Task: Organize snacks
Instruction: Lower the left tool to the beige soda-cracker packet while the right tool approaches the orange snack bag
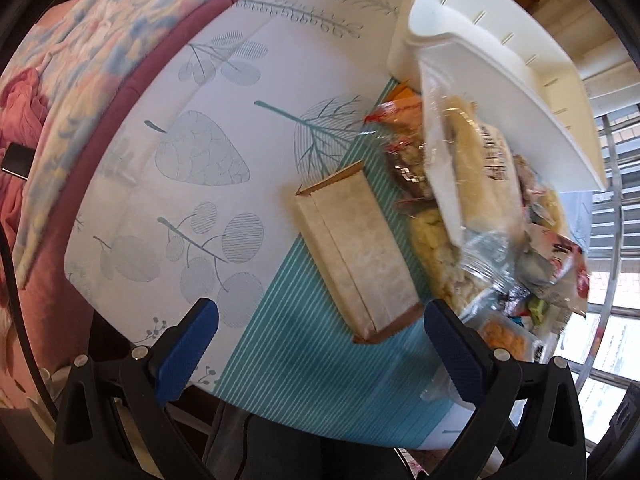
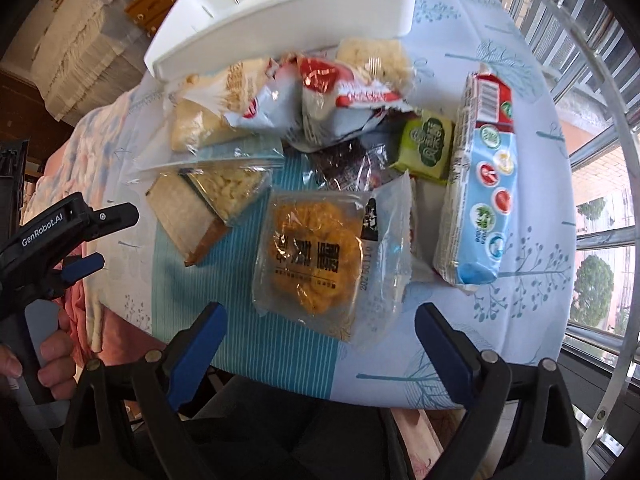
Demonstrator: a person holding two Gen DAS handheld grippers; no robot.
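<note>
The white tray (image 2: pixel 288 12) is cut off by the top edge, the clear bags (image 1: pixel 472 184) blur, and 1 beige packet (image 2: pixel 184 216) lies half-hidden under a bag.

You've got, on tablecloth (image 2: pixel 460 32): storage bin (image 2: pixel 304 4) at far edge; snack pile just in front, touching it. Biscuit sleeve (image 2: pixel 478 184) lies at pile's right, wafer pack (image 2: pixel 426 146) just left of it. Pastry bag (image 2: pixel 310 256) nearest you, centre. Paper-wrapped bar (image 1: pixel 356 248) on pile's left.
</note>
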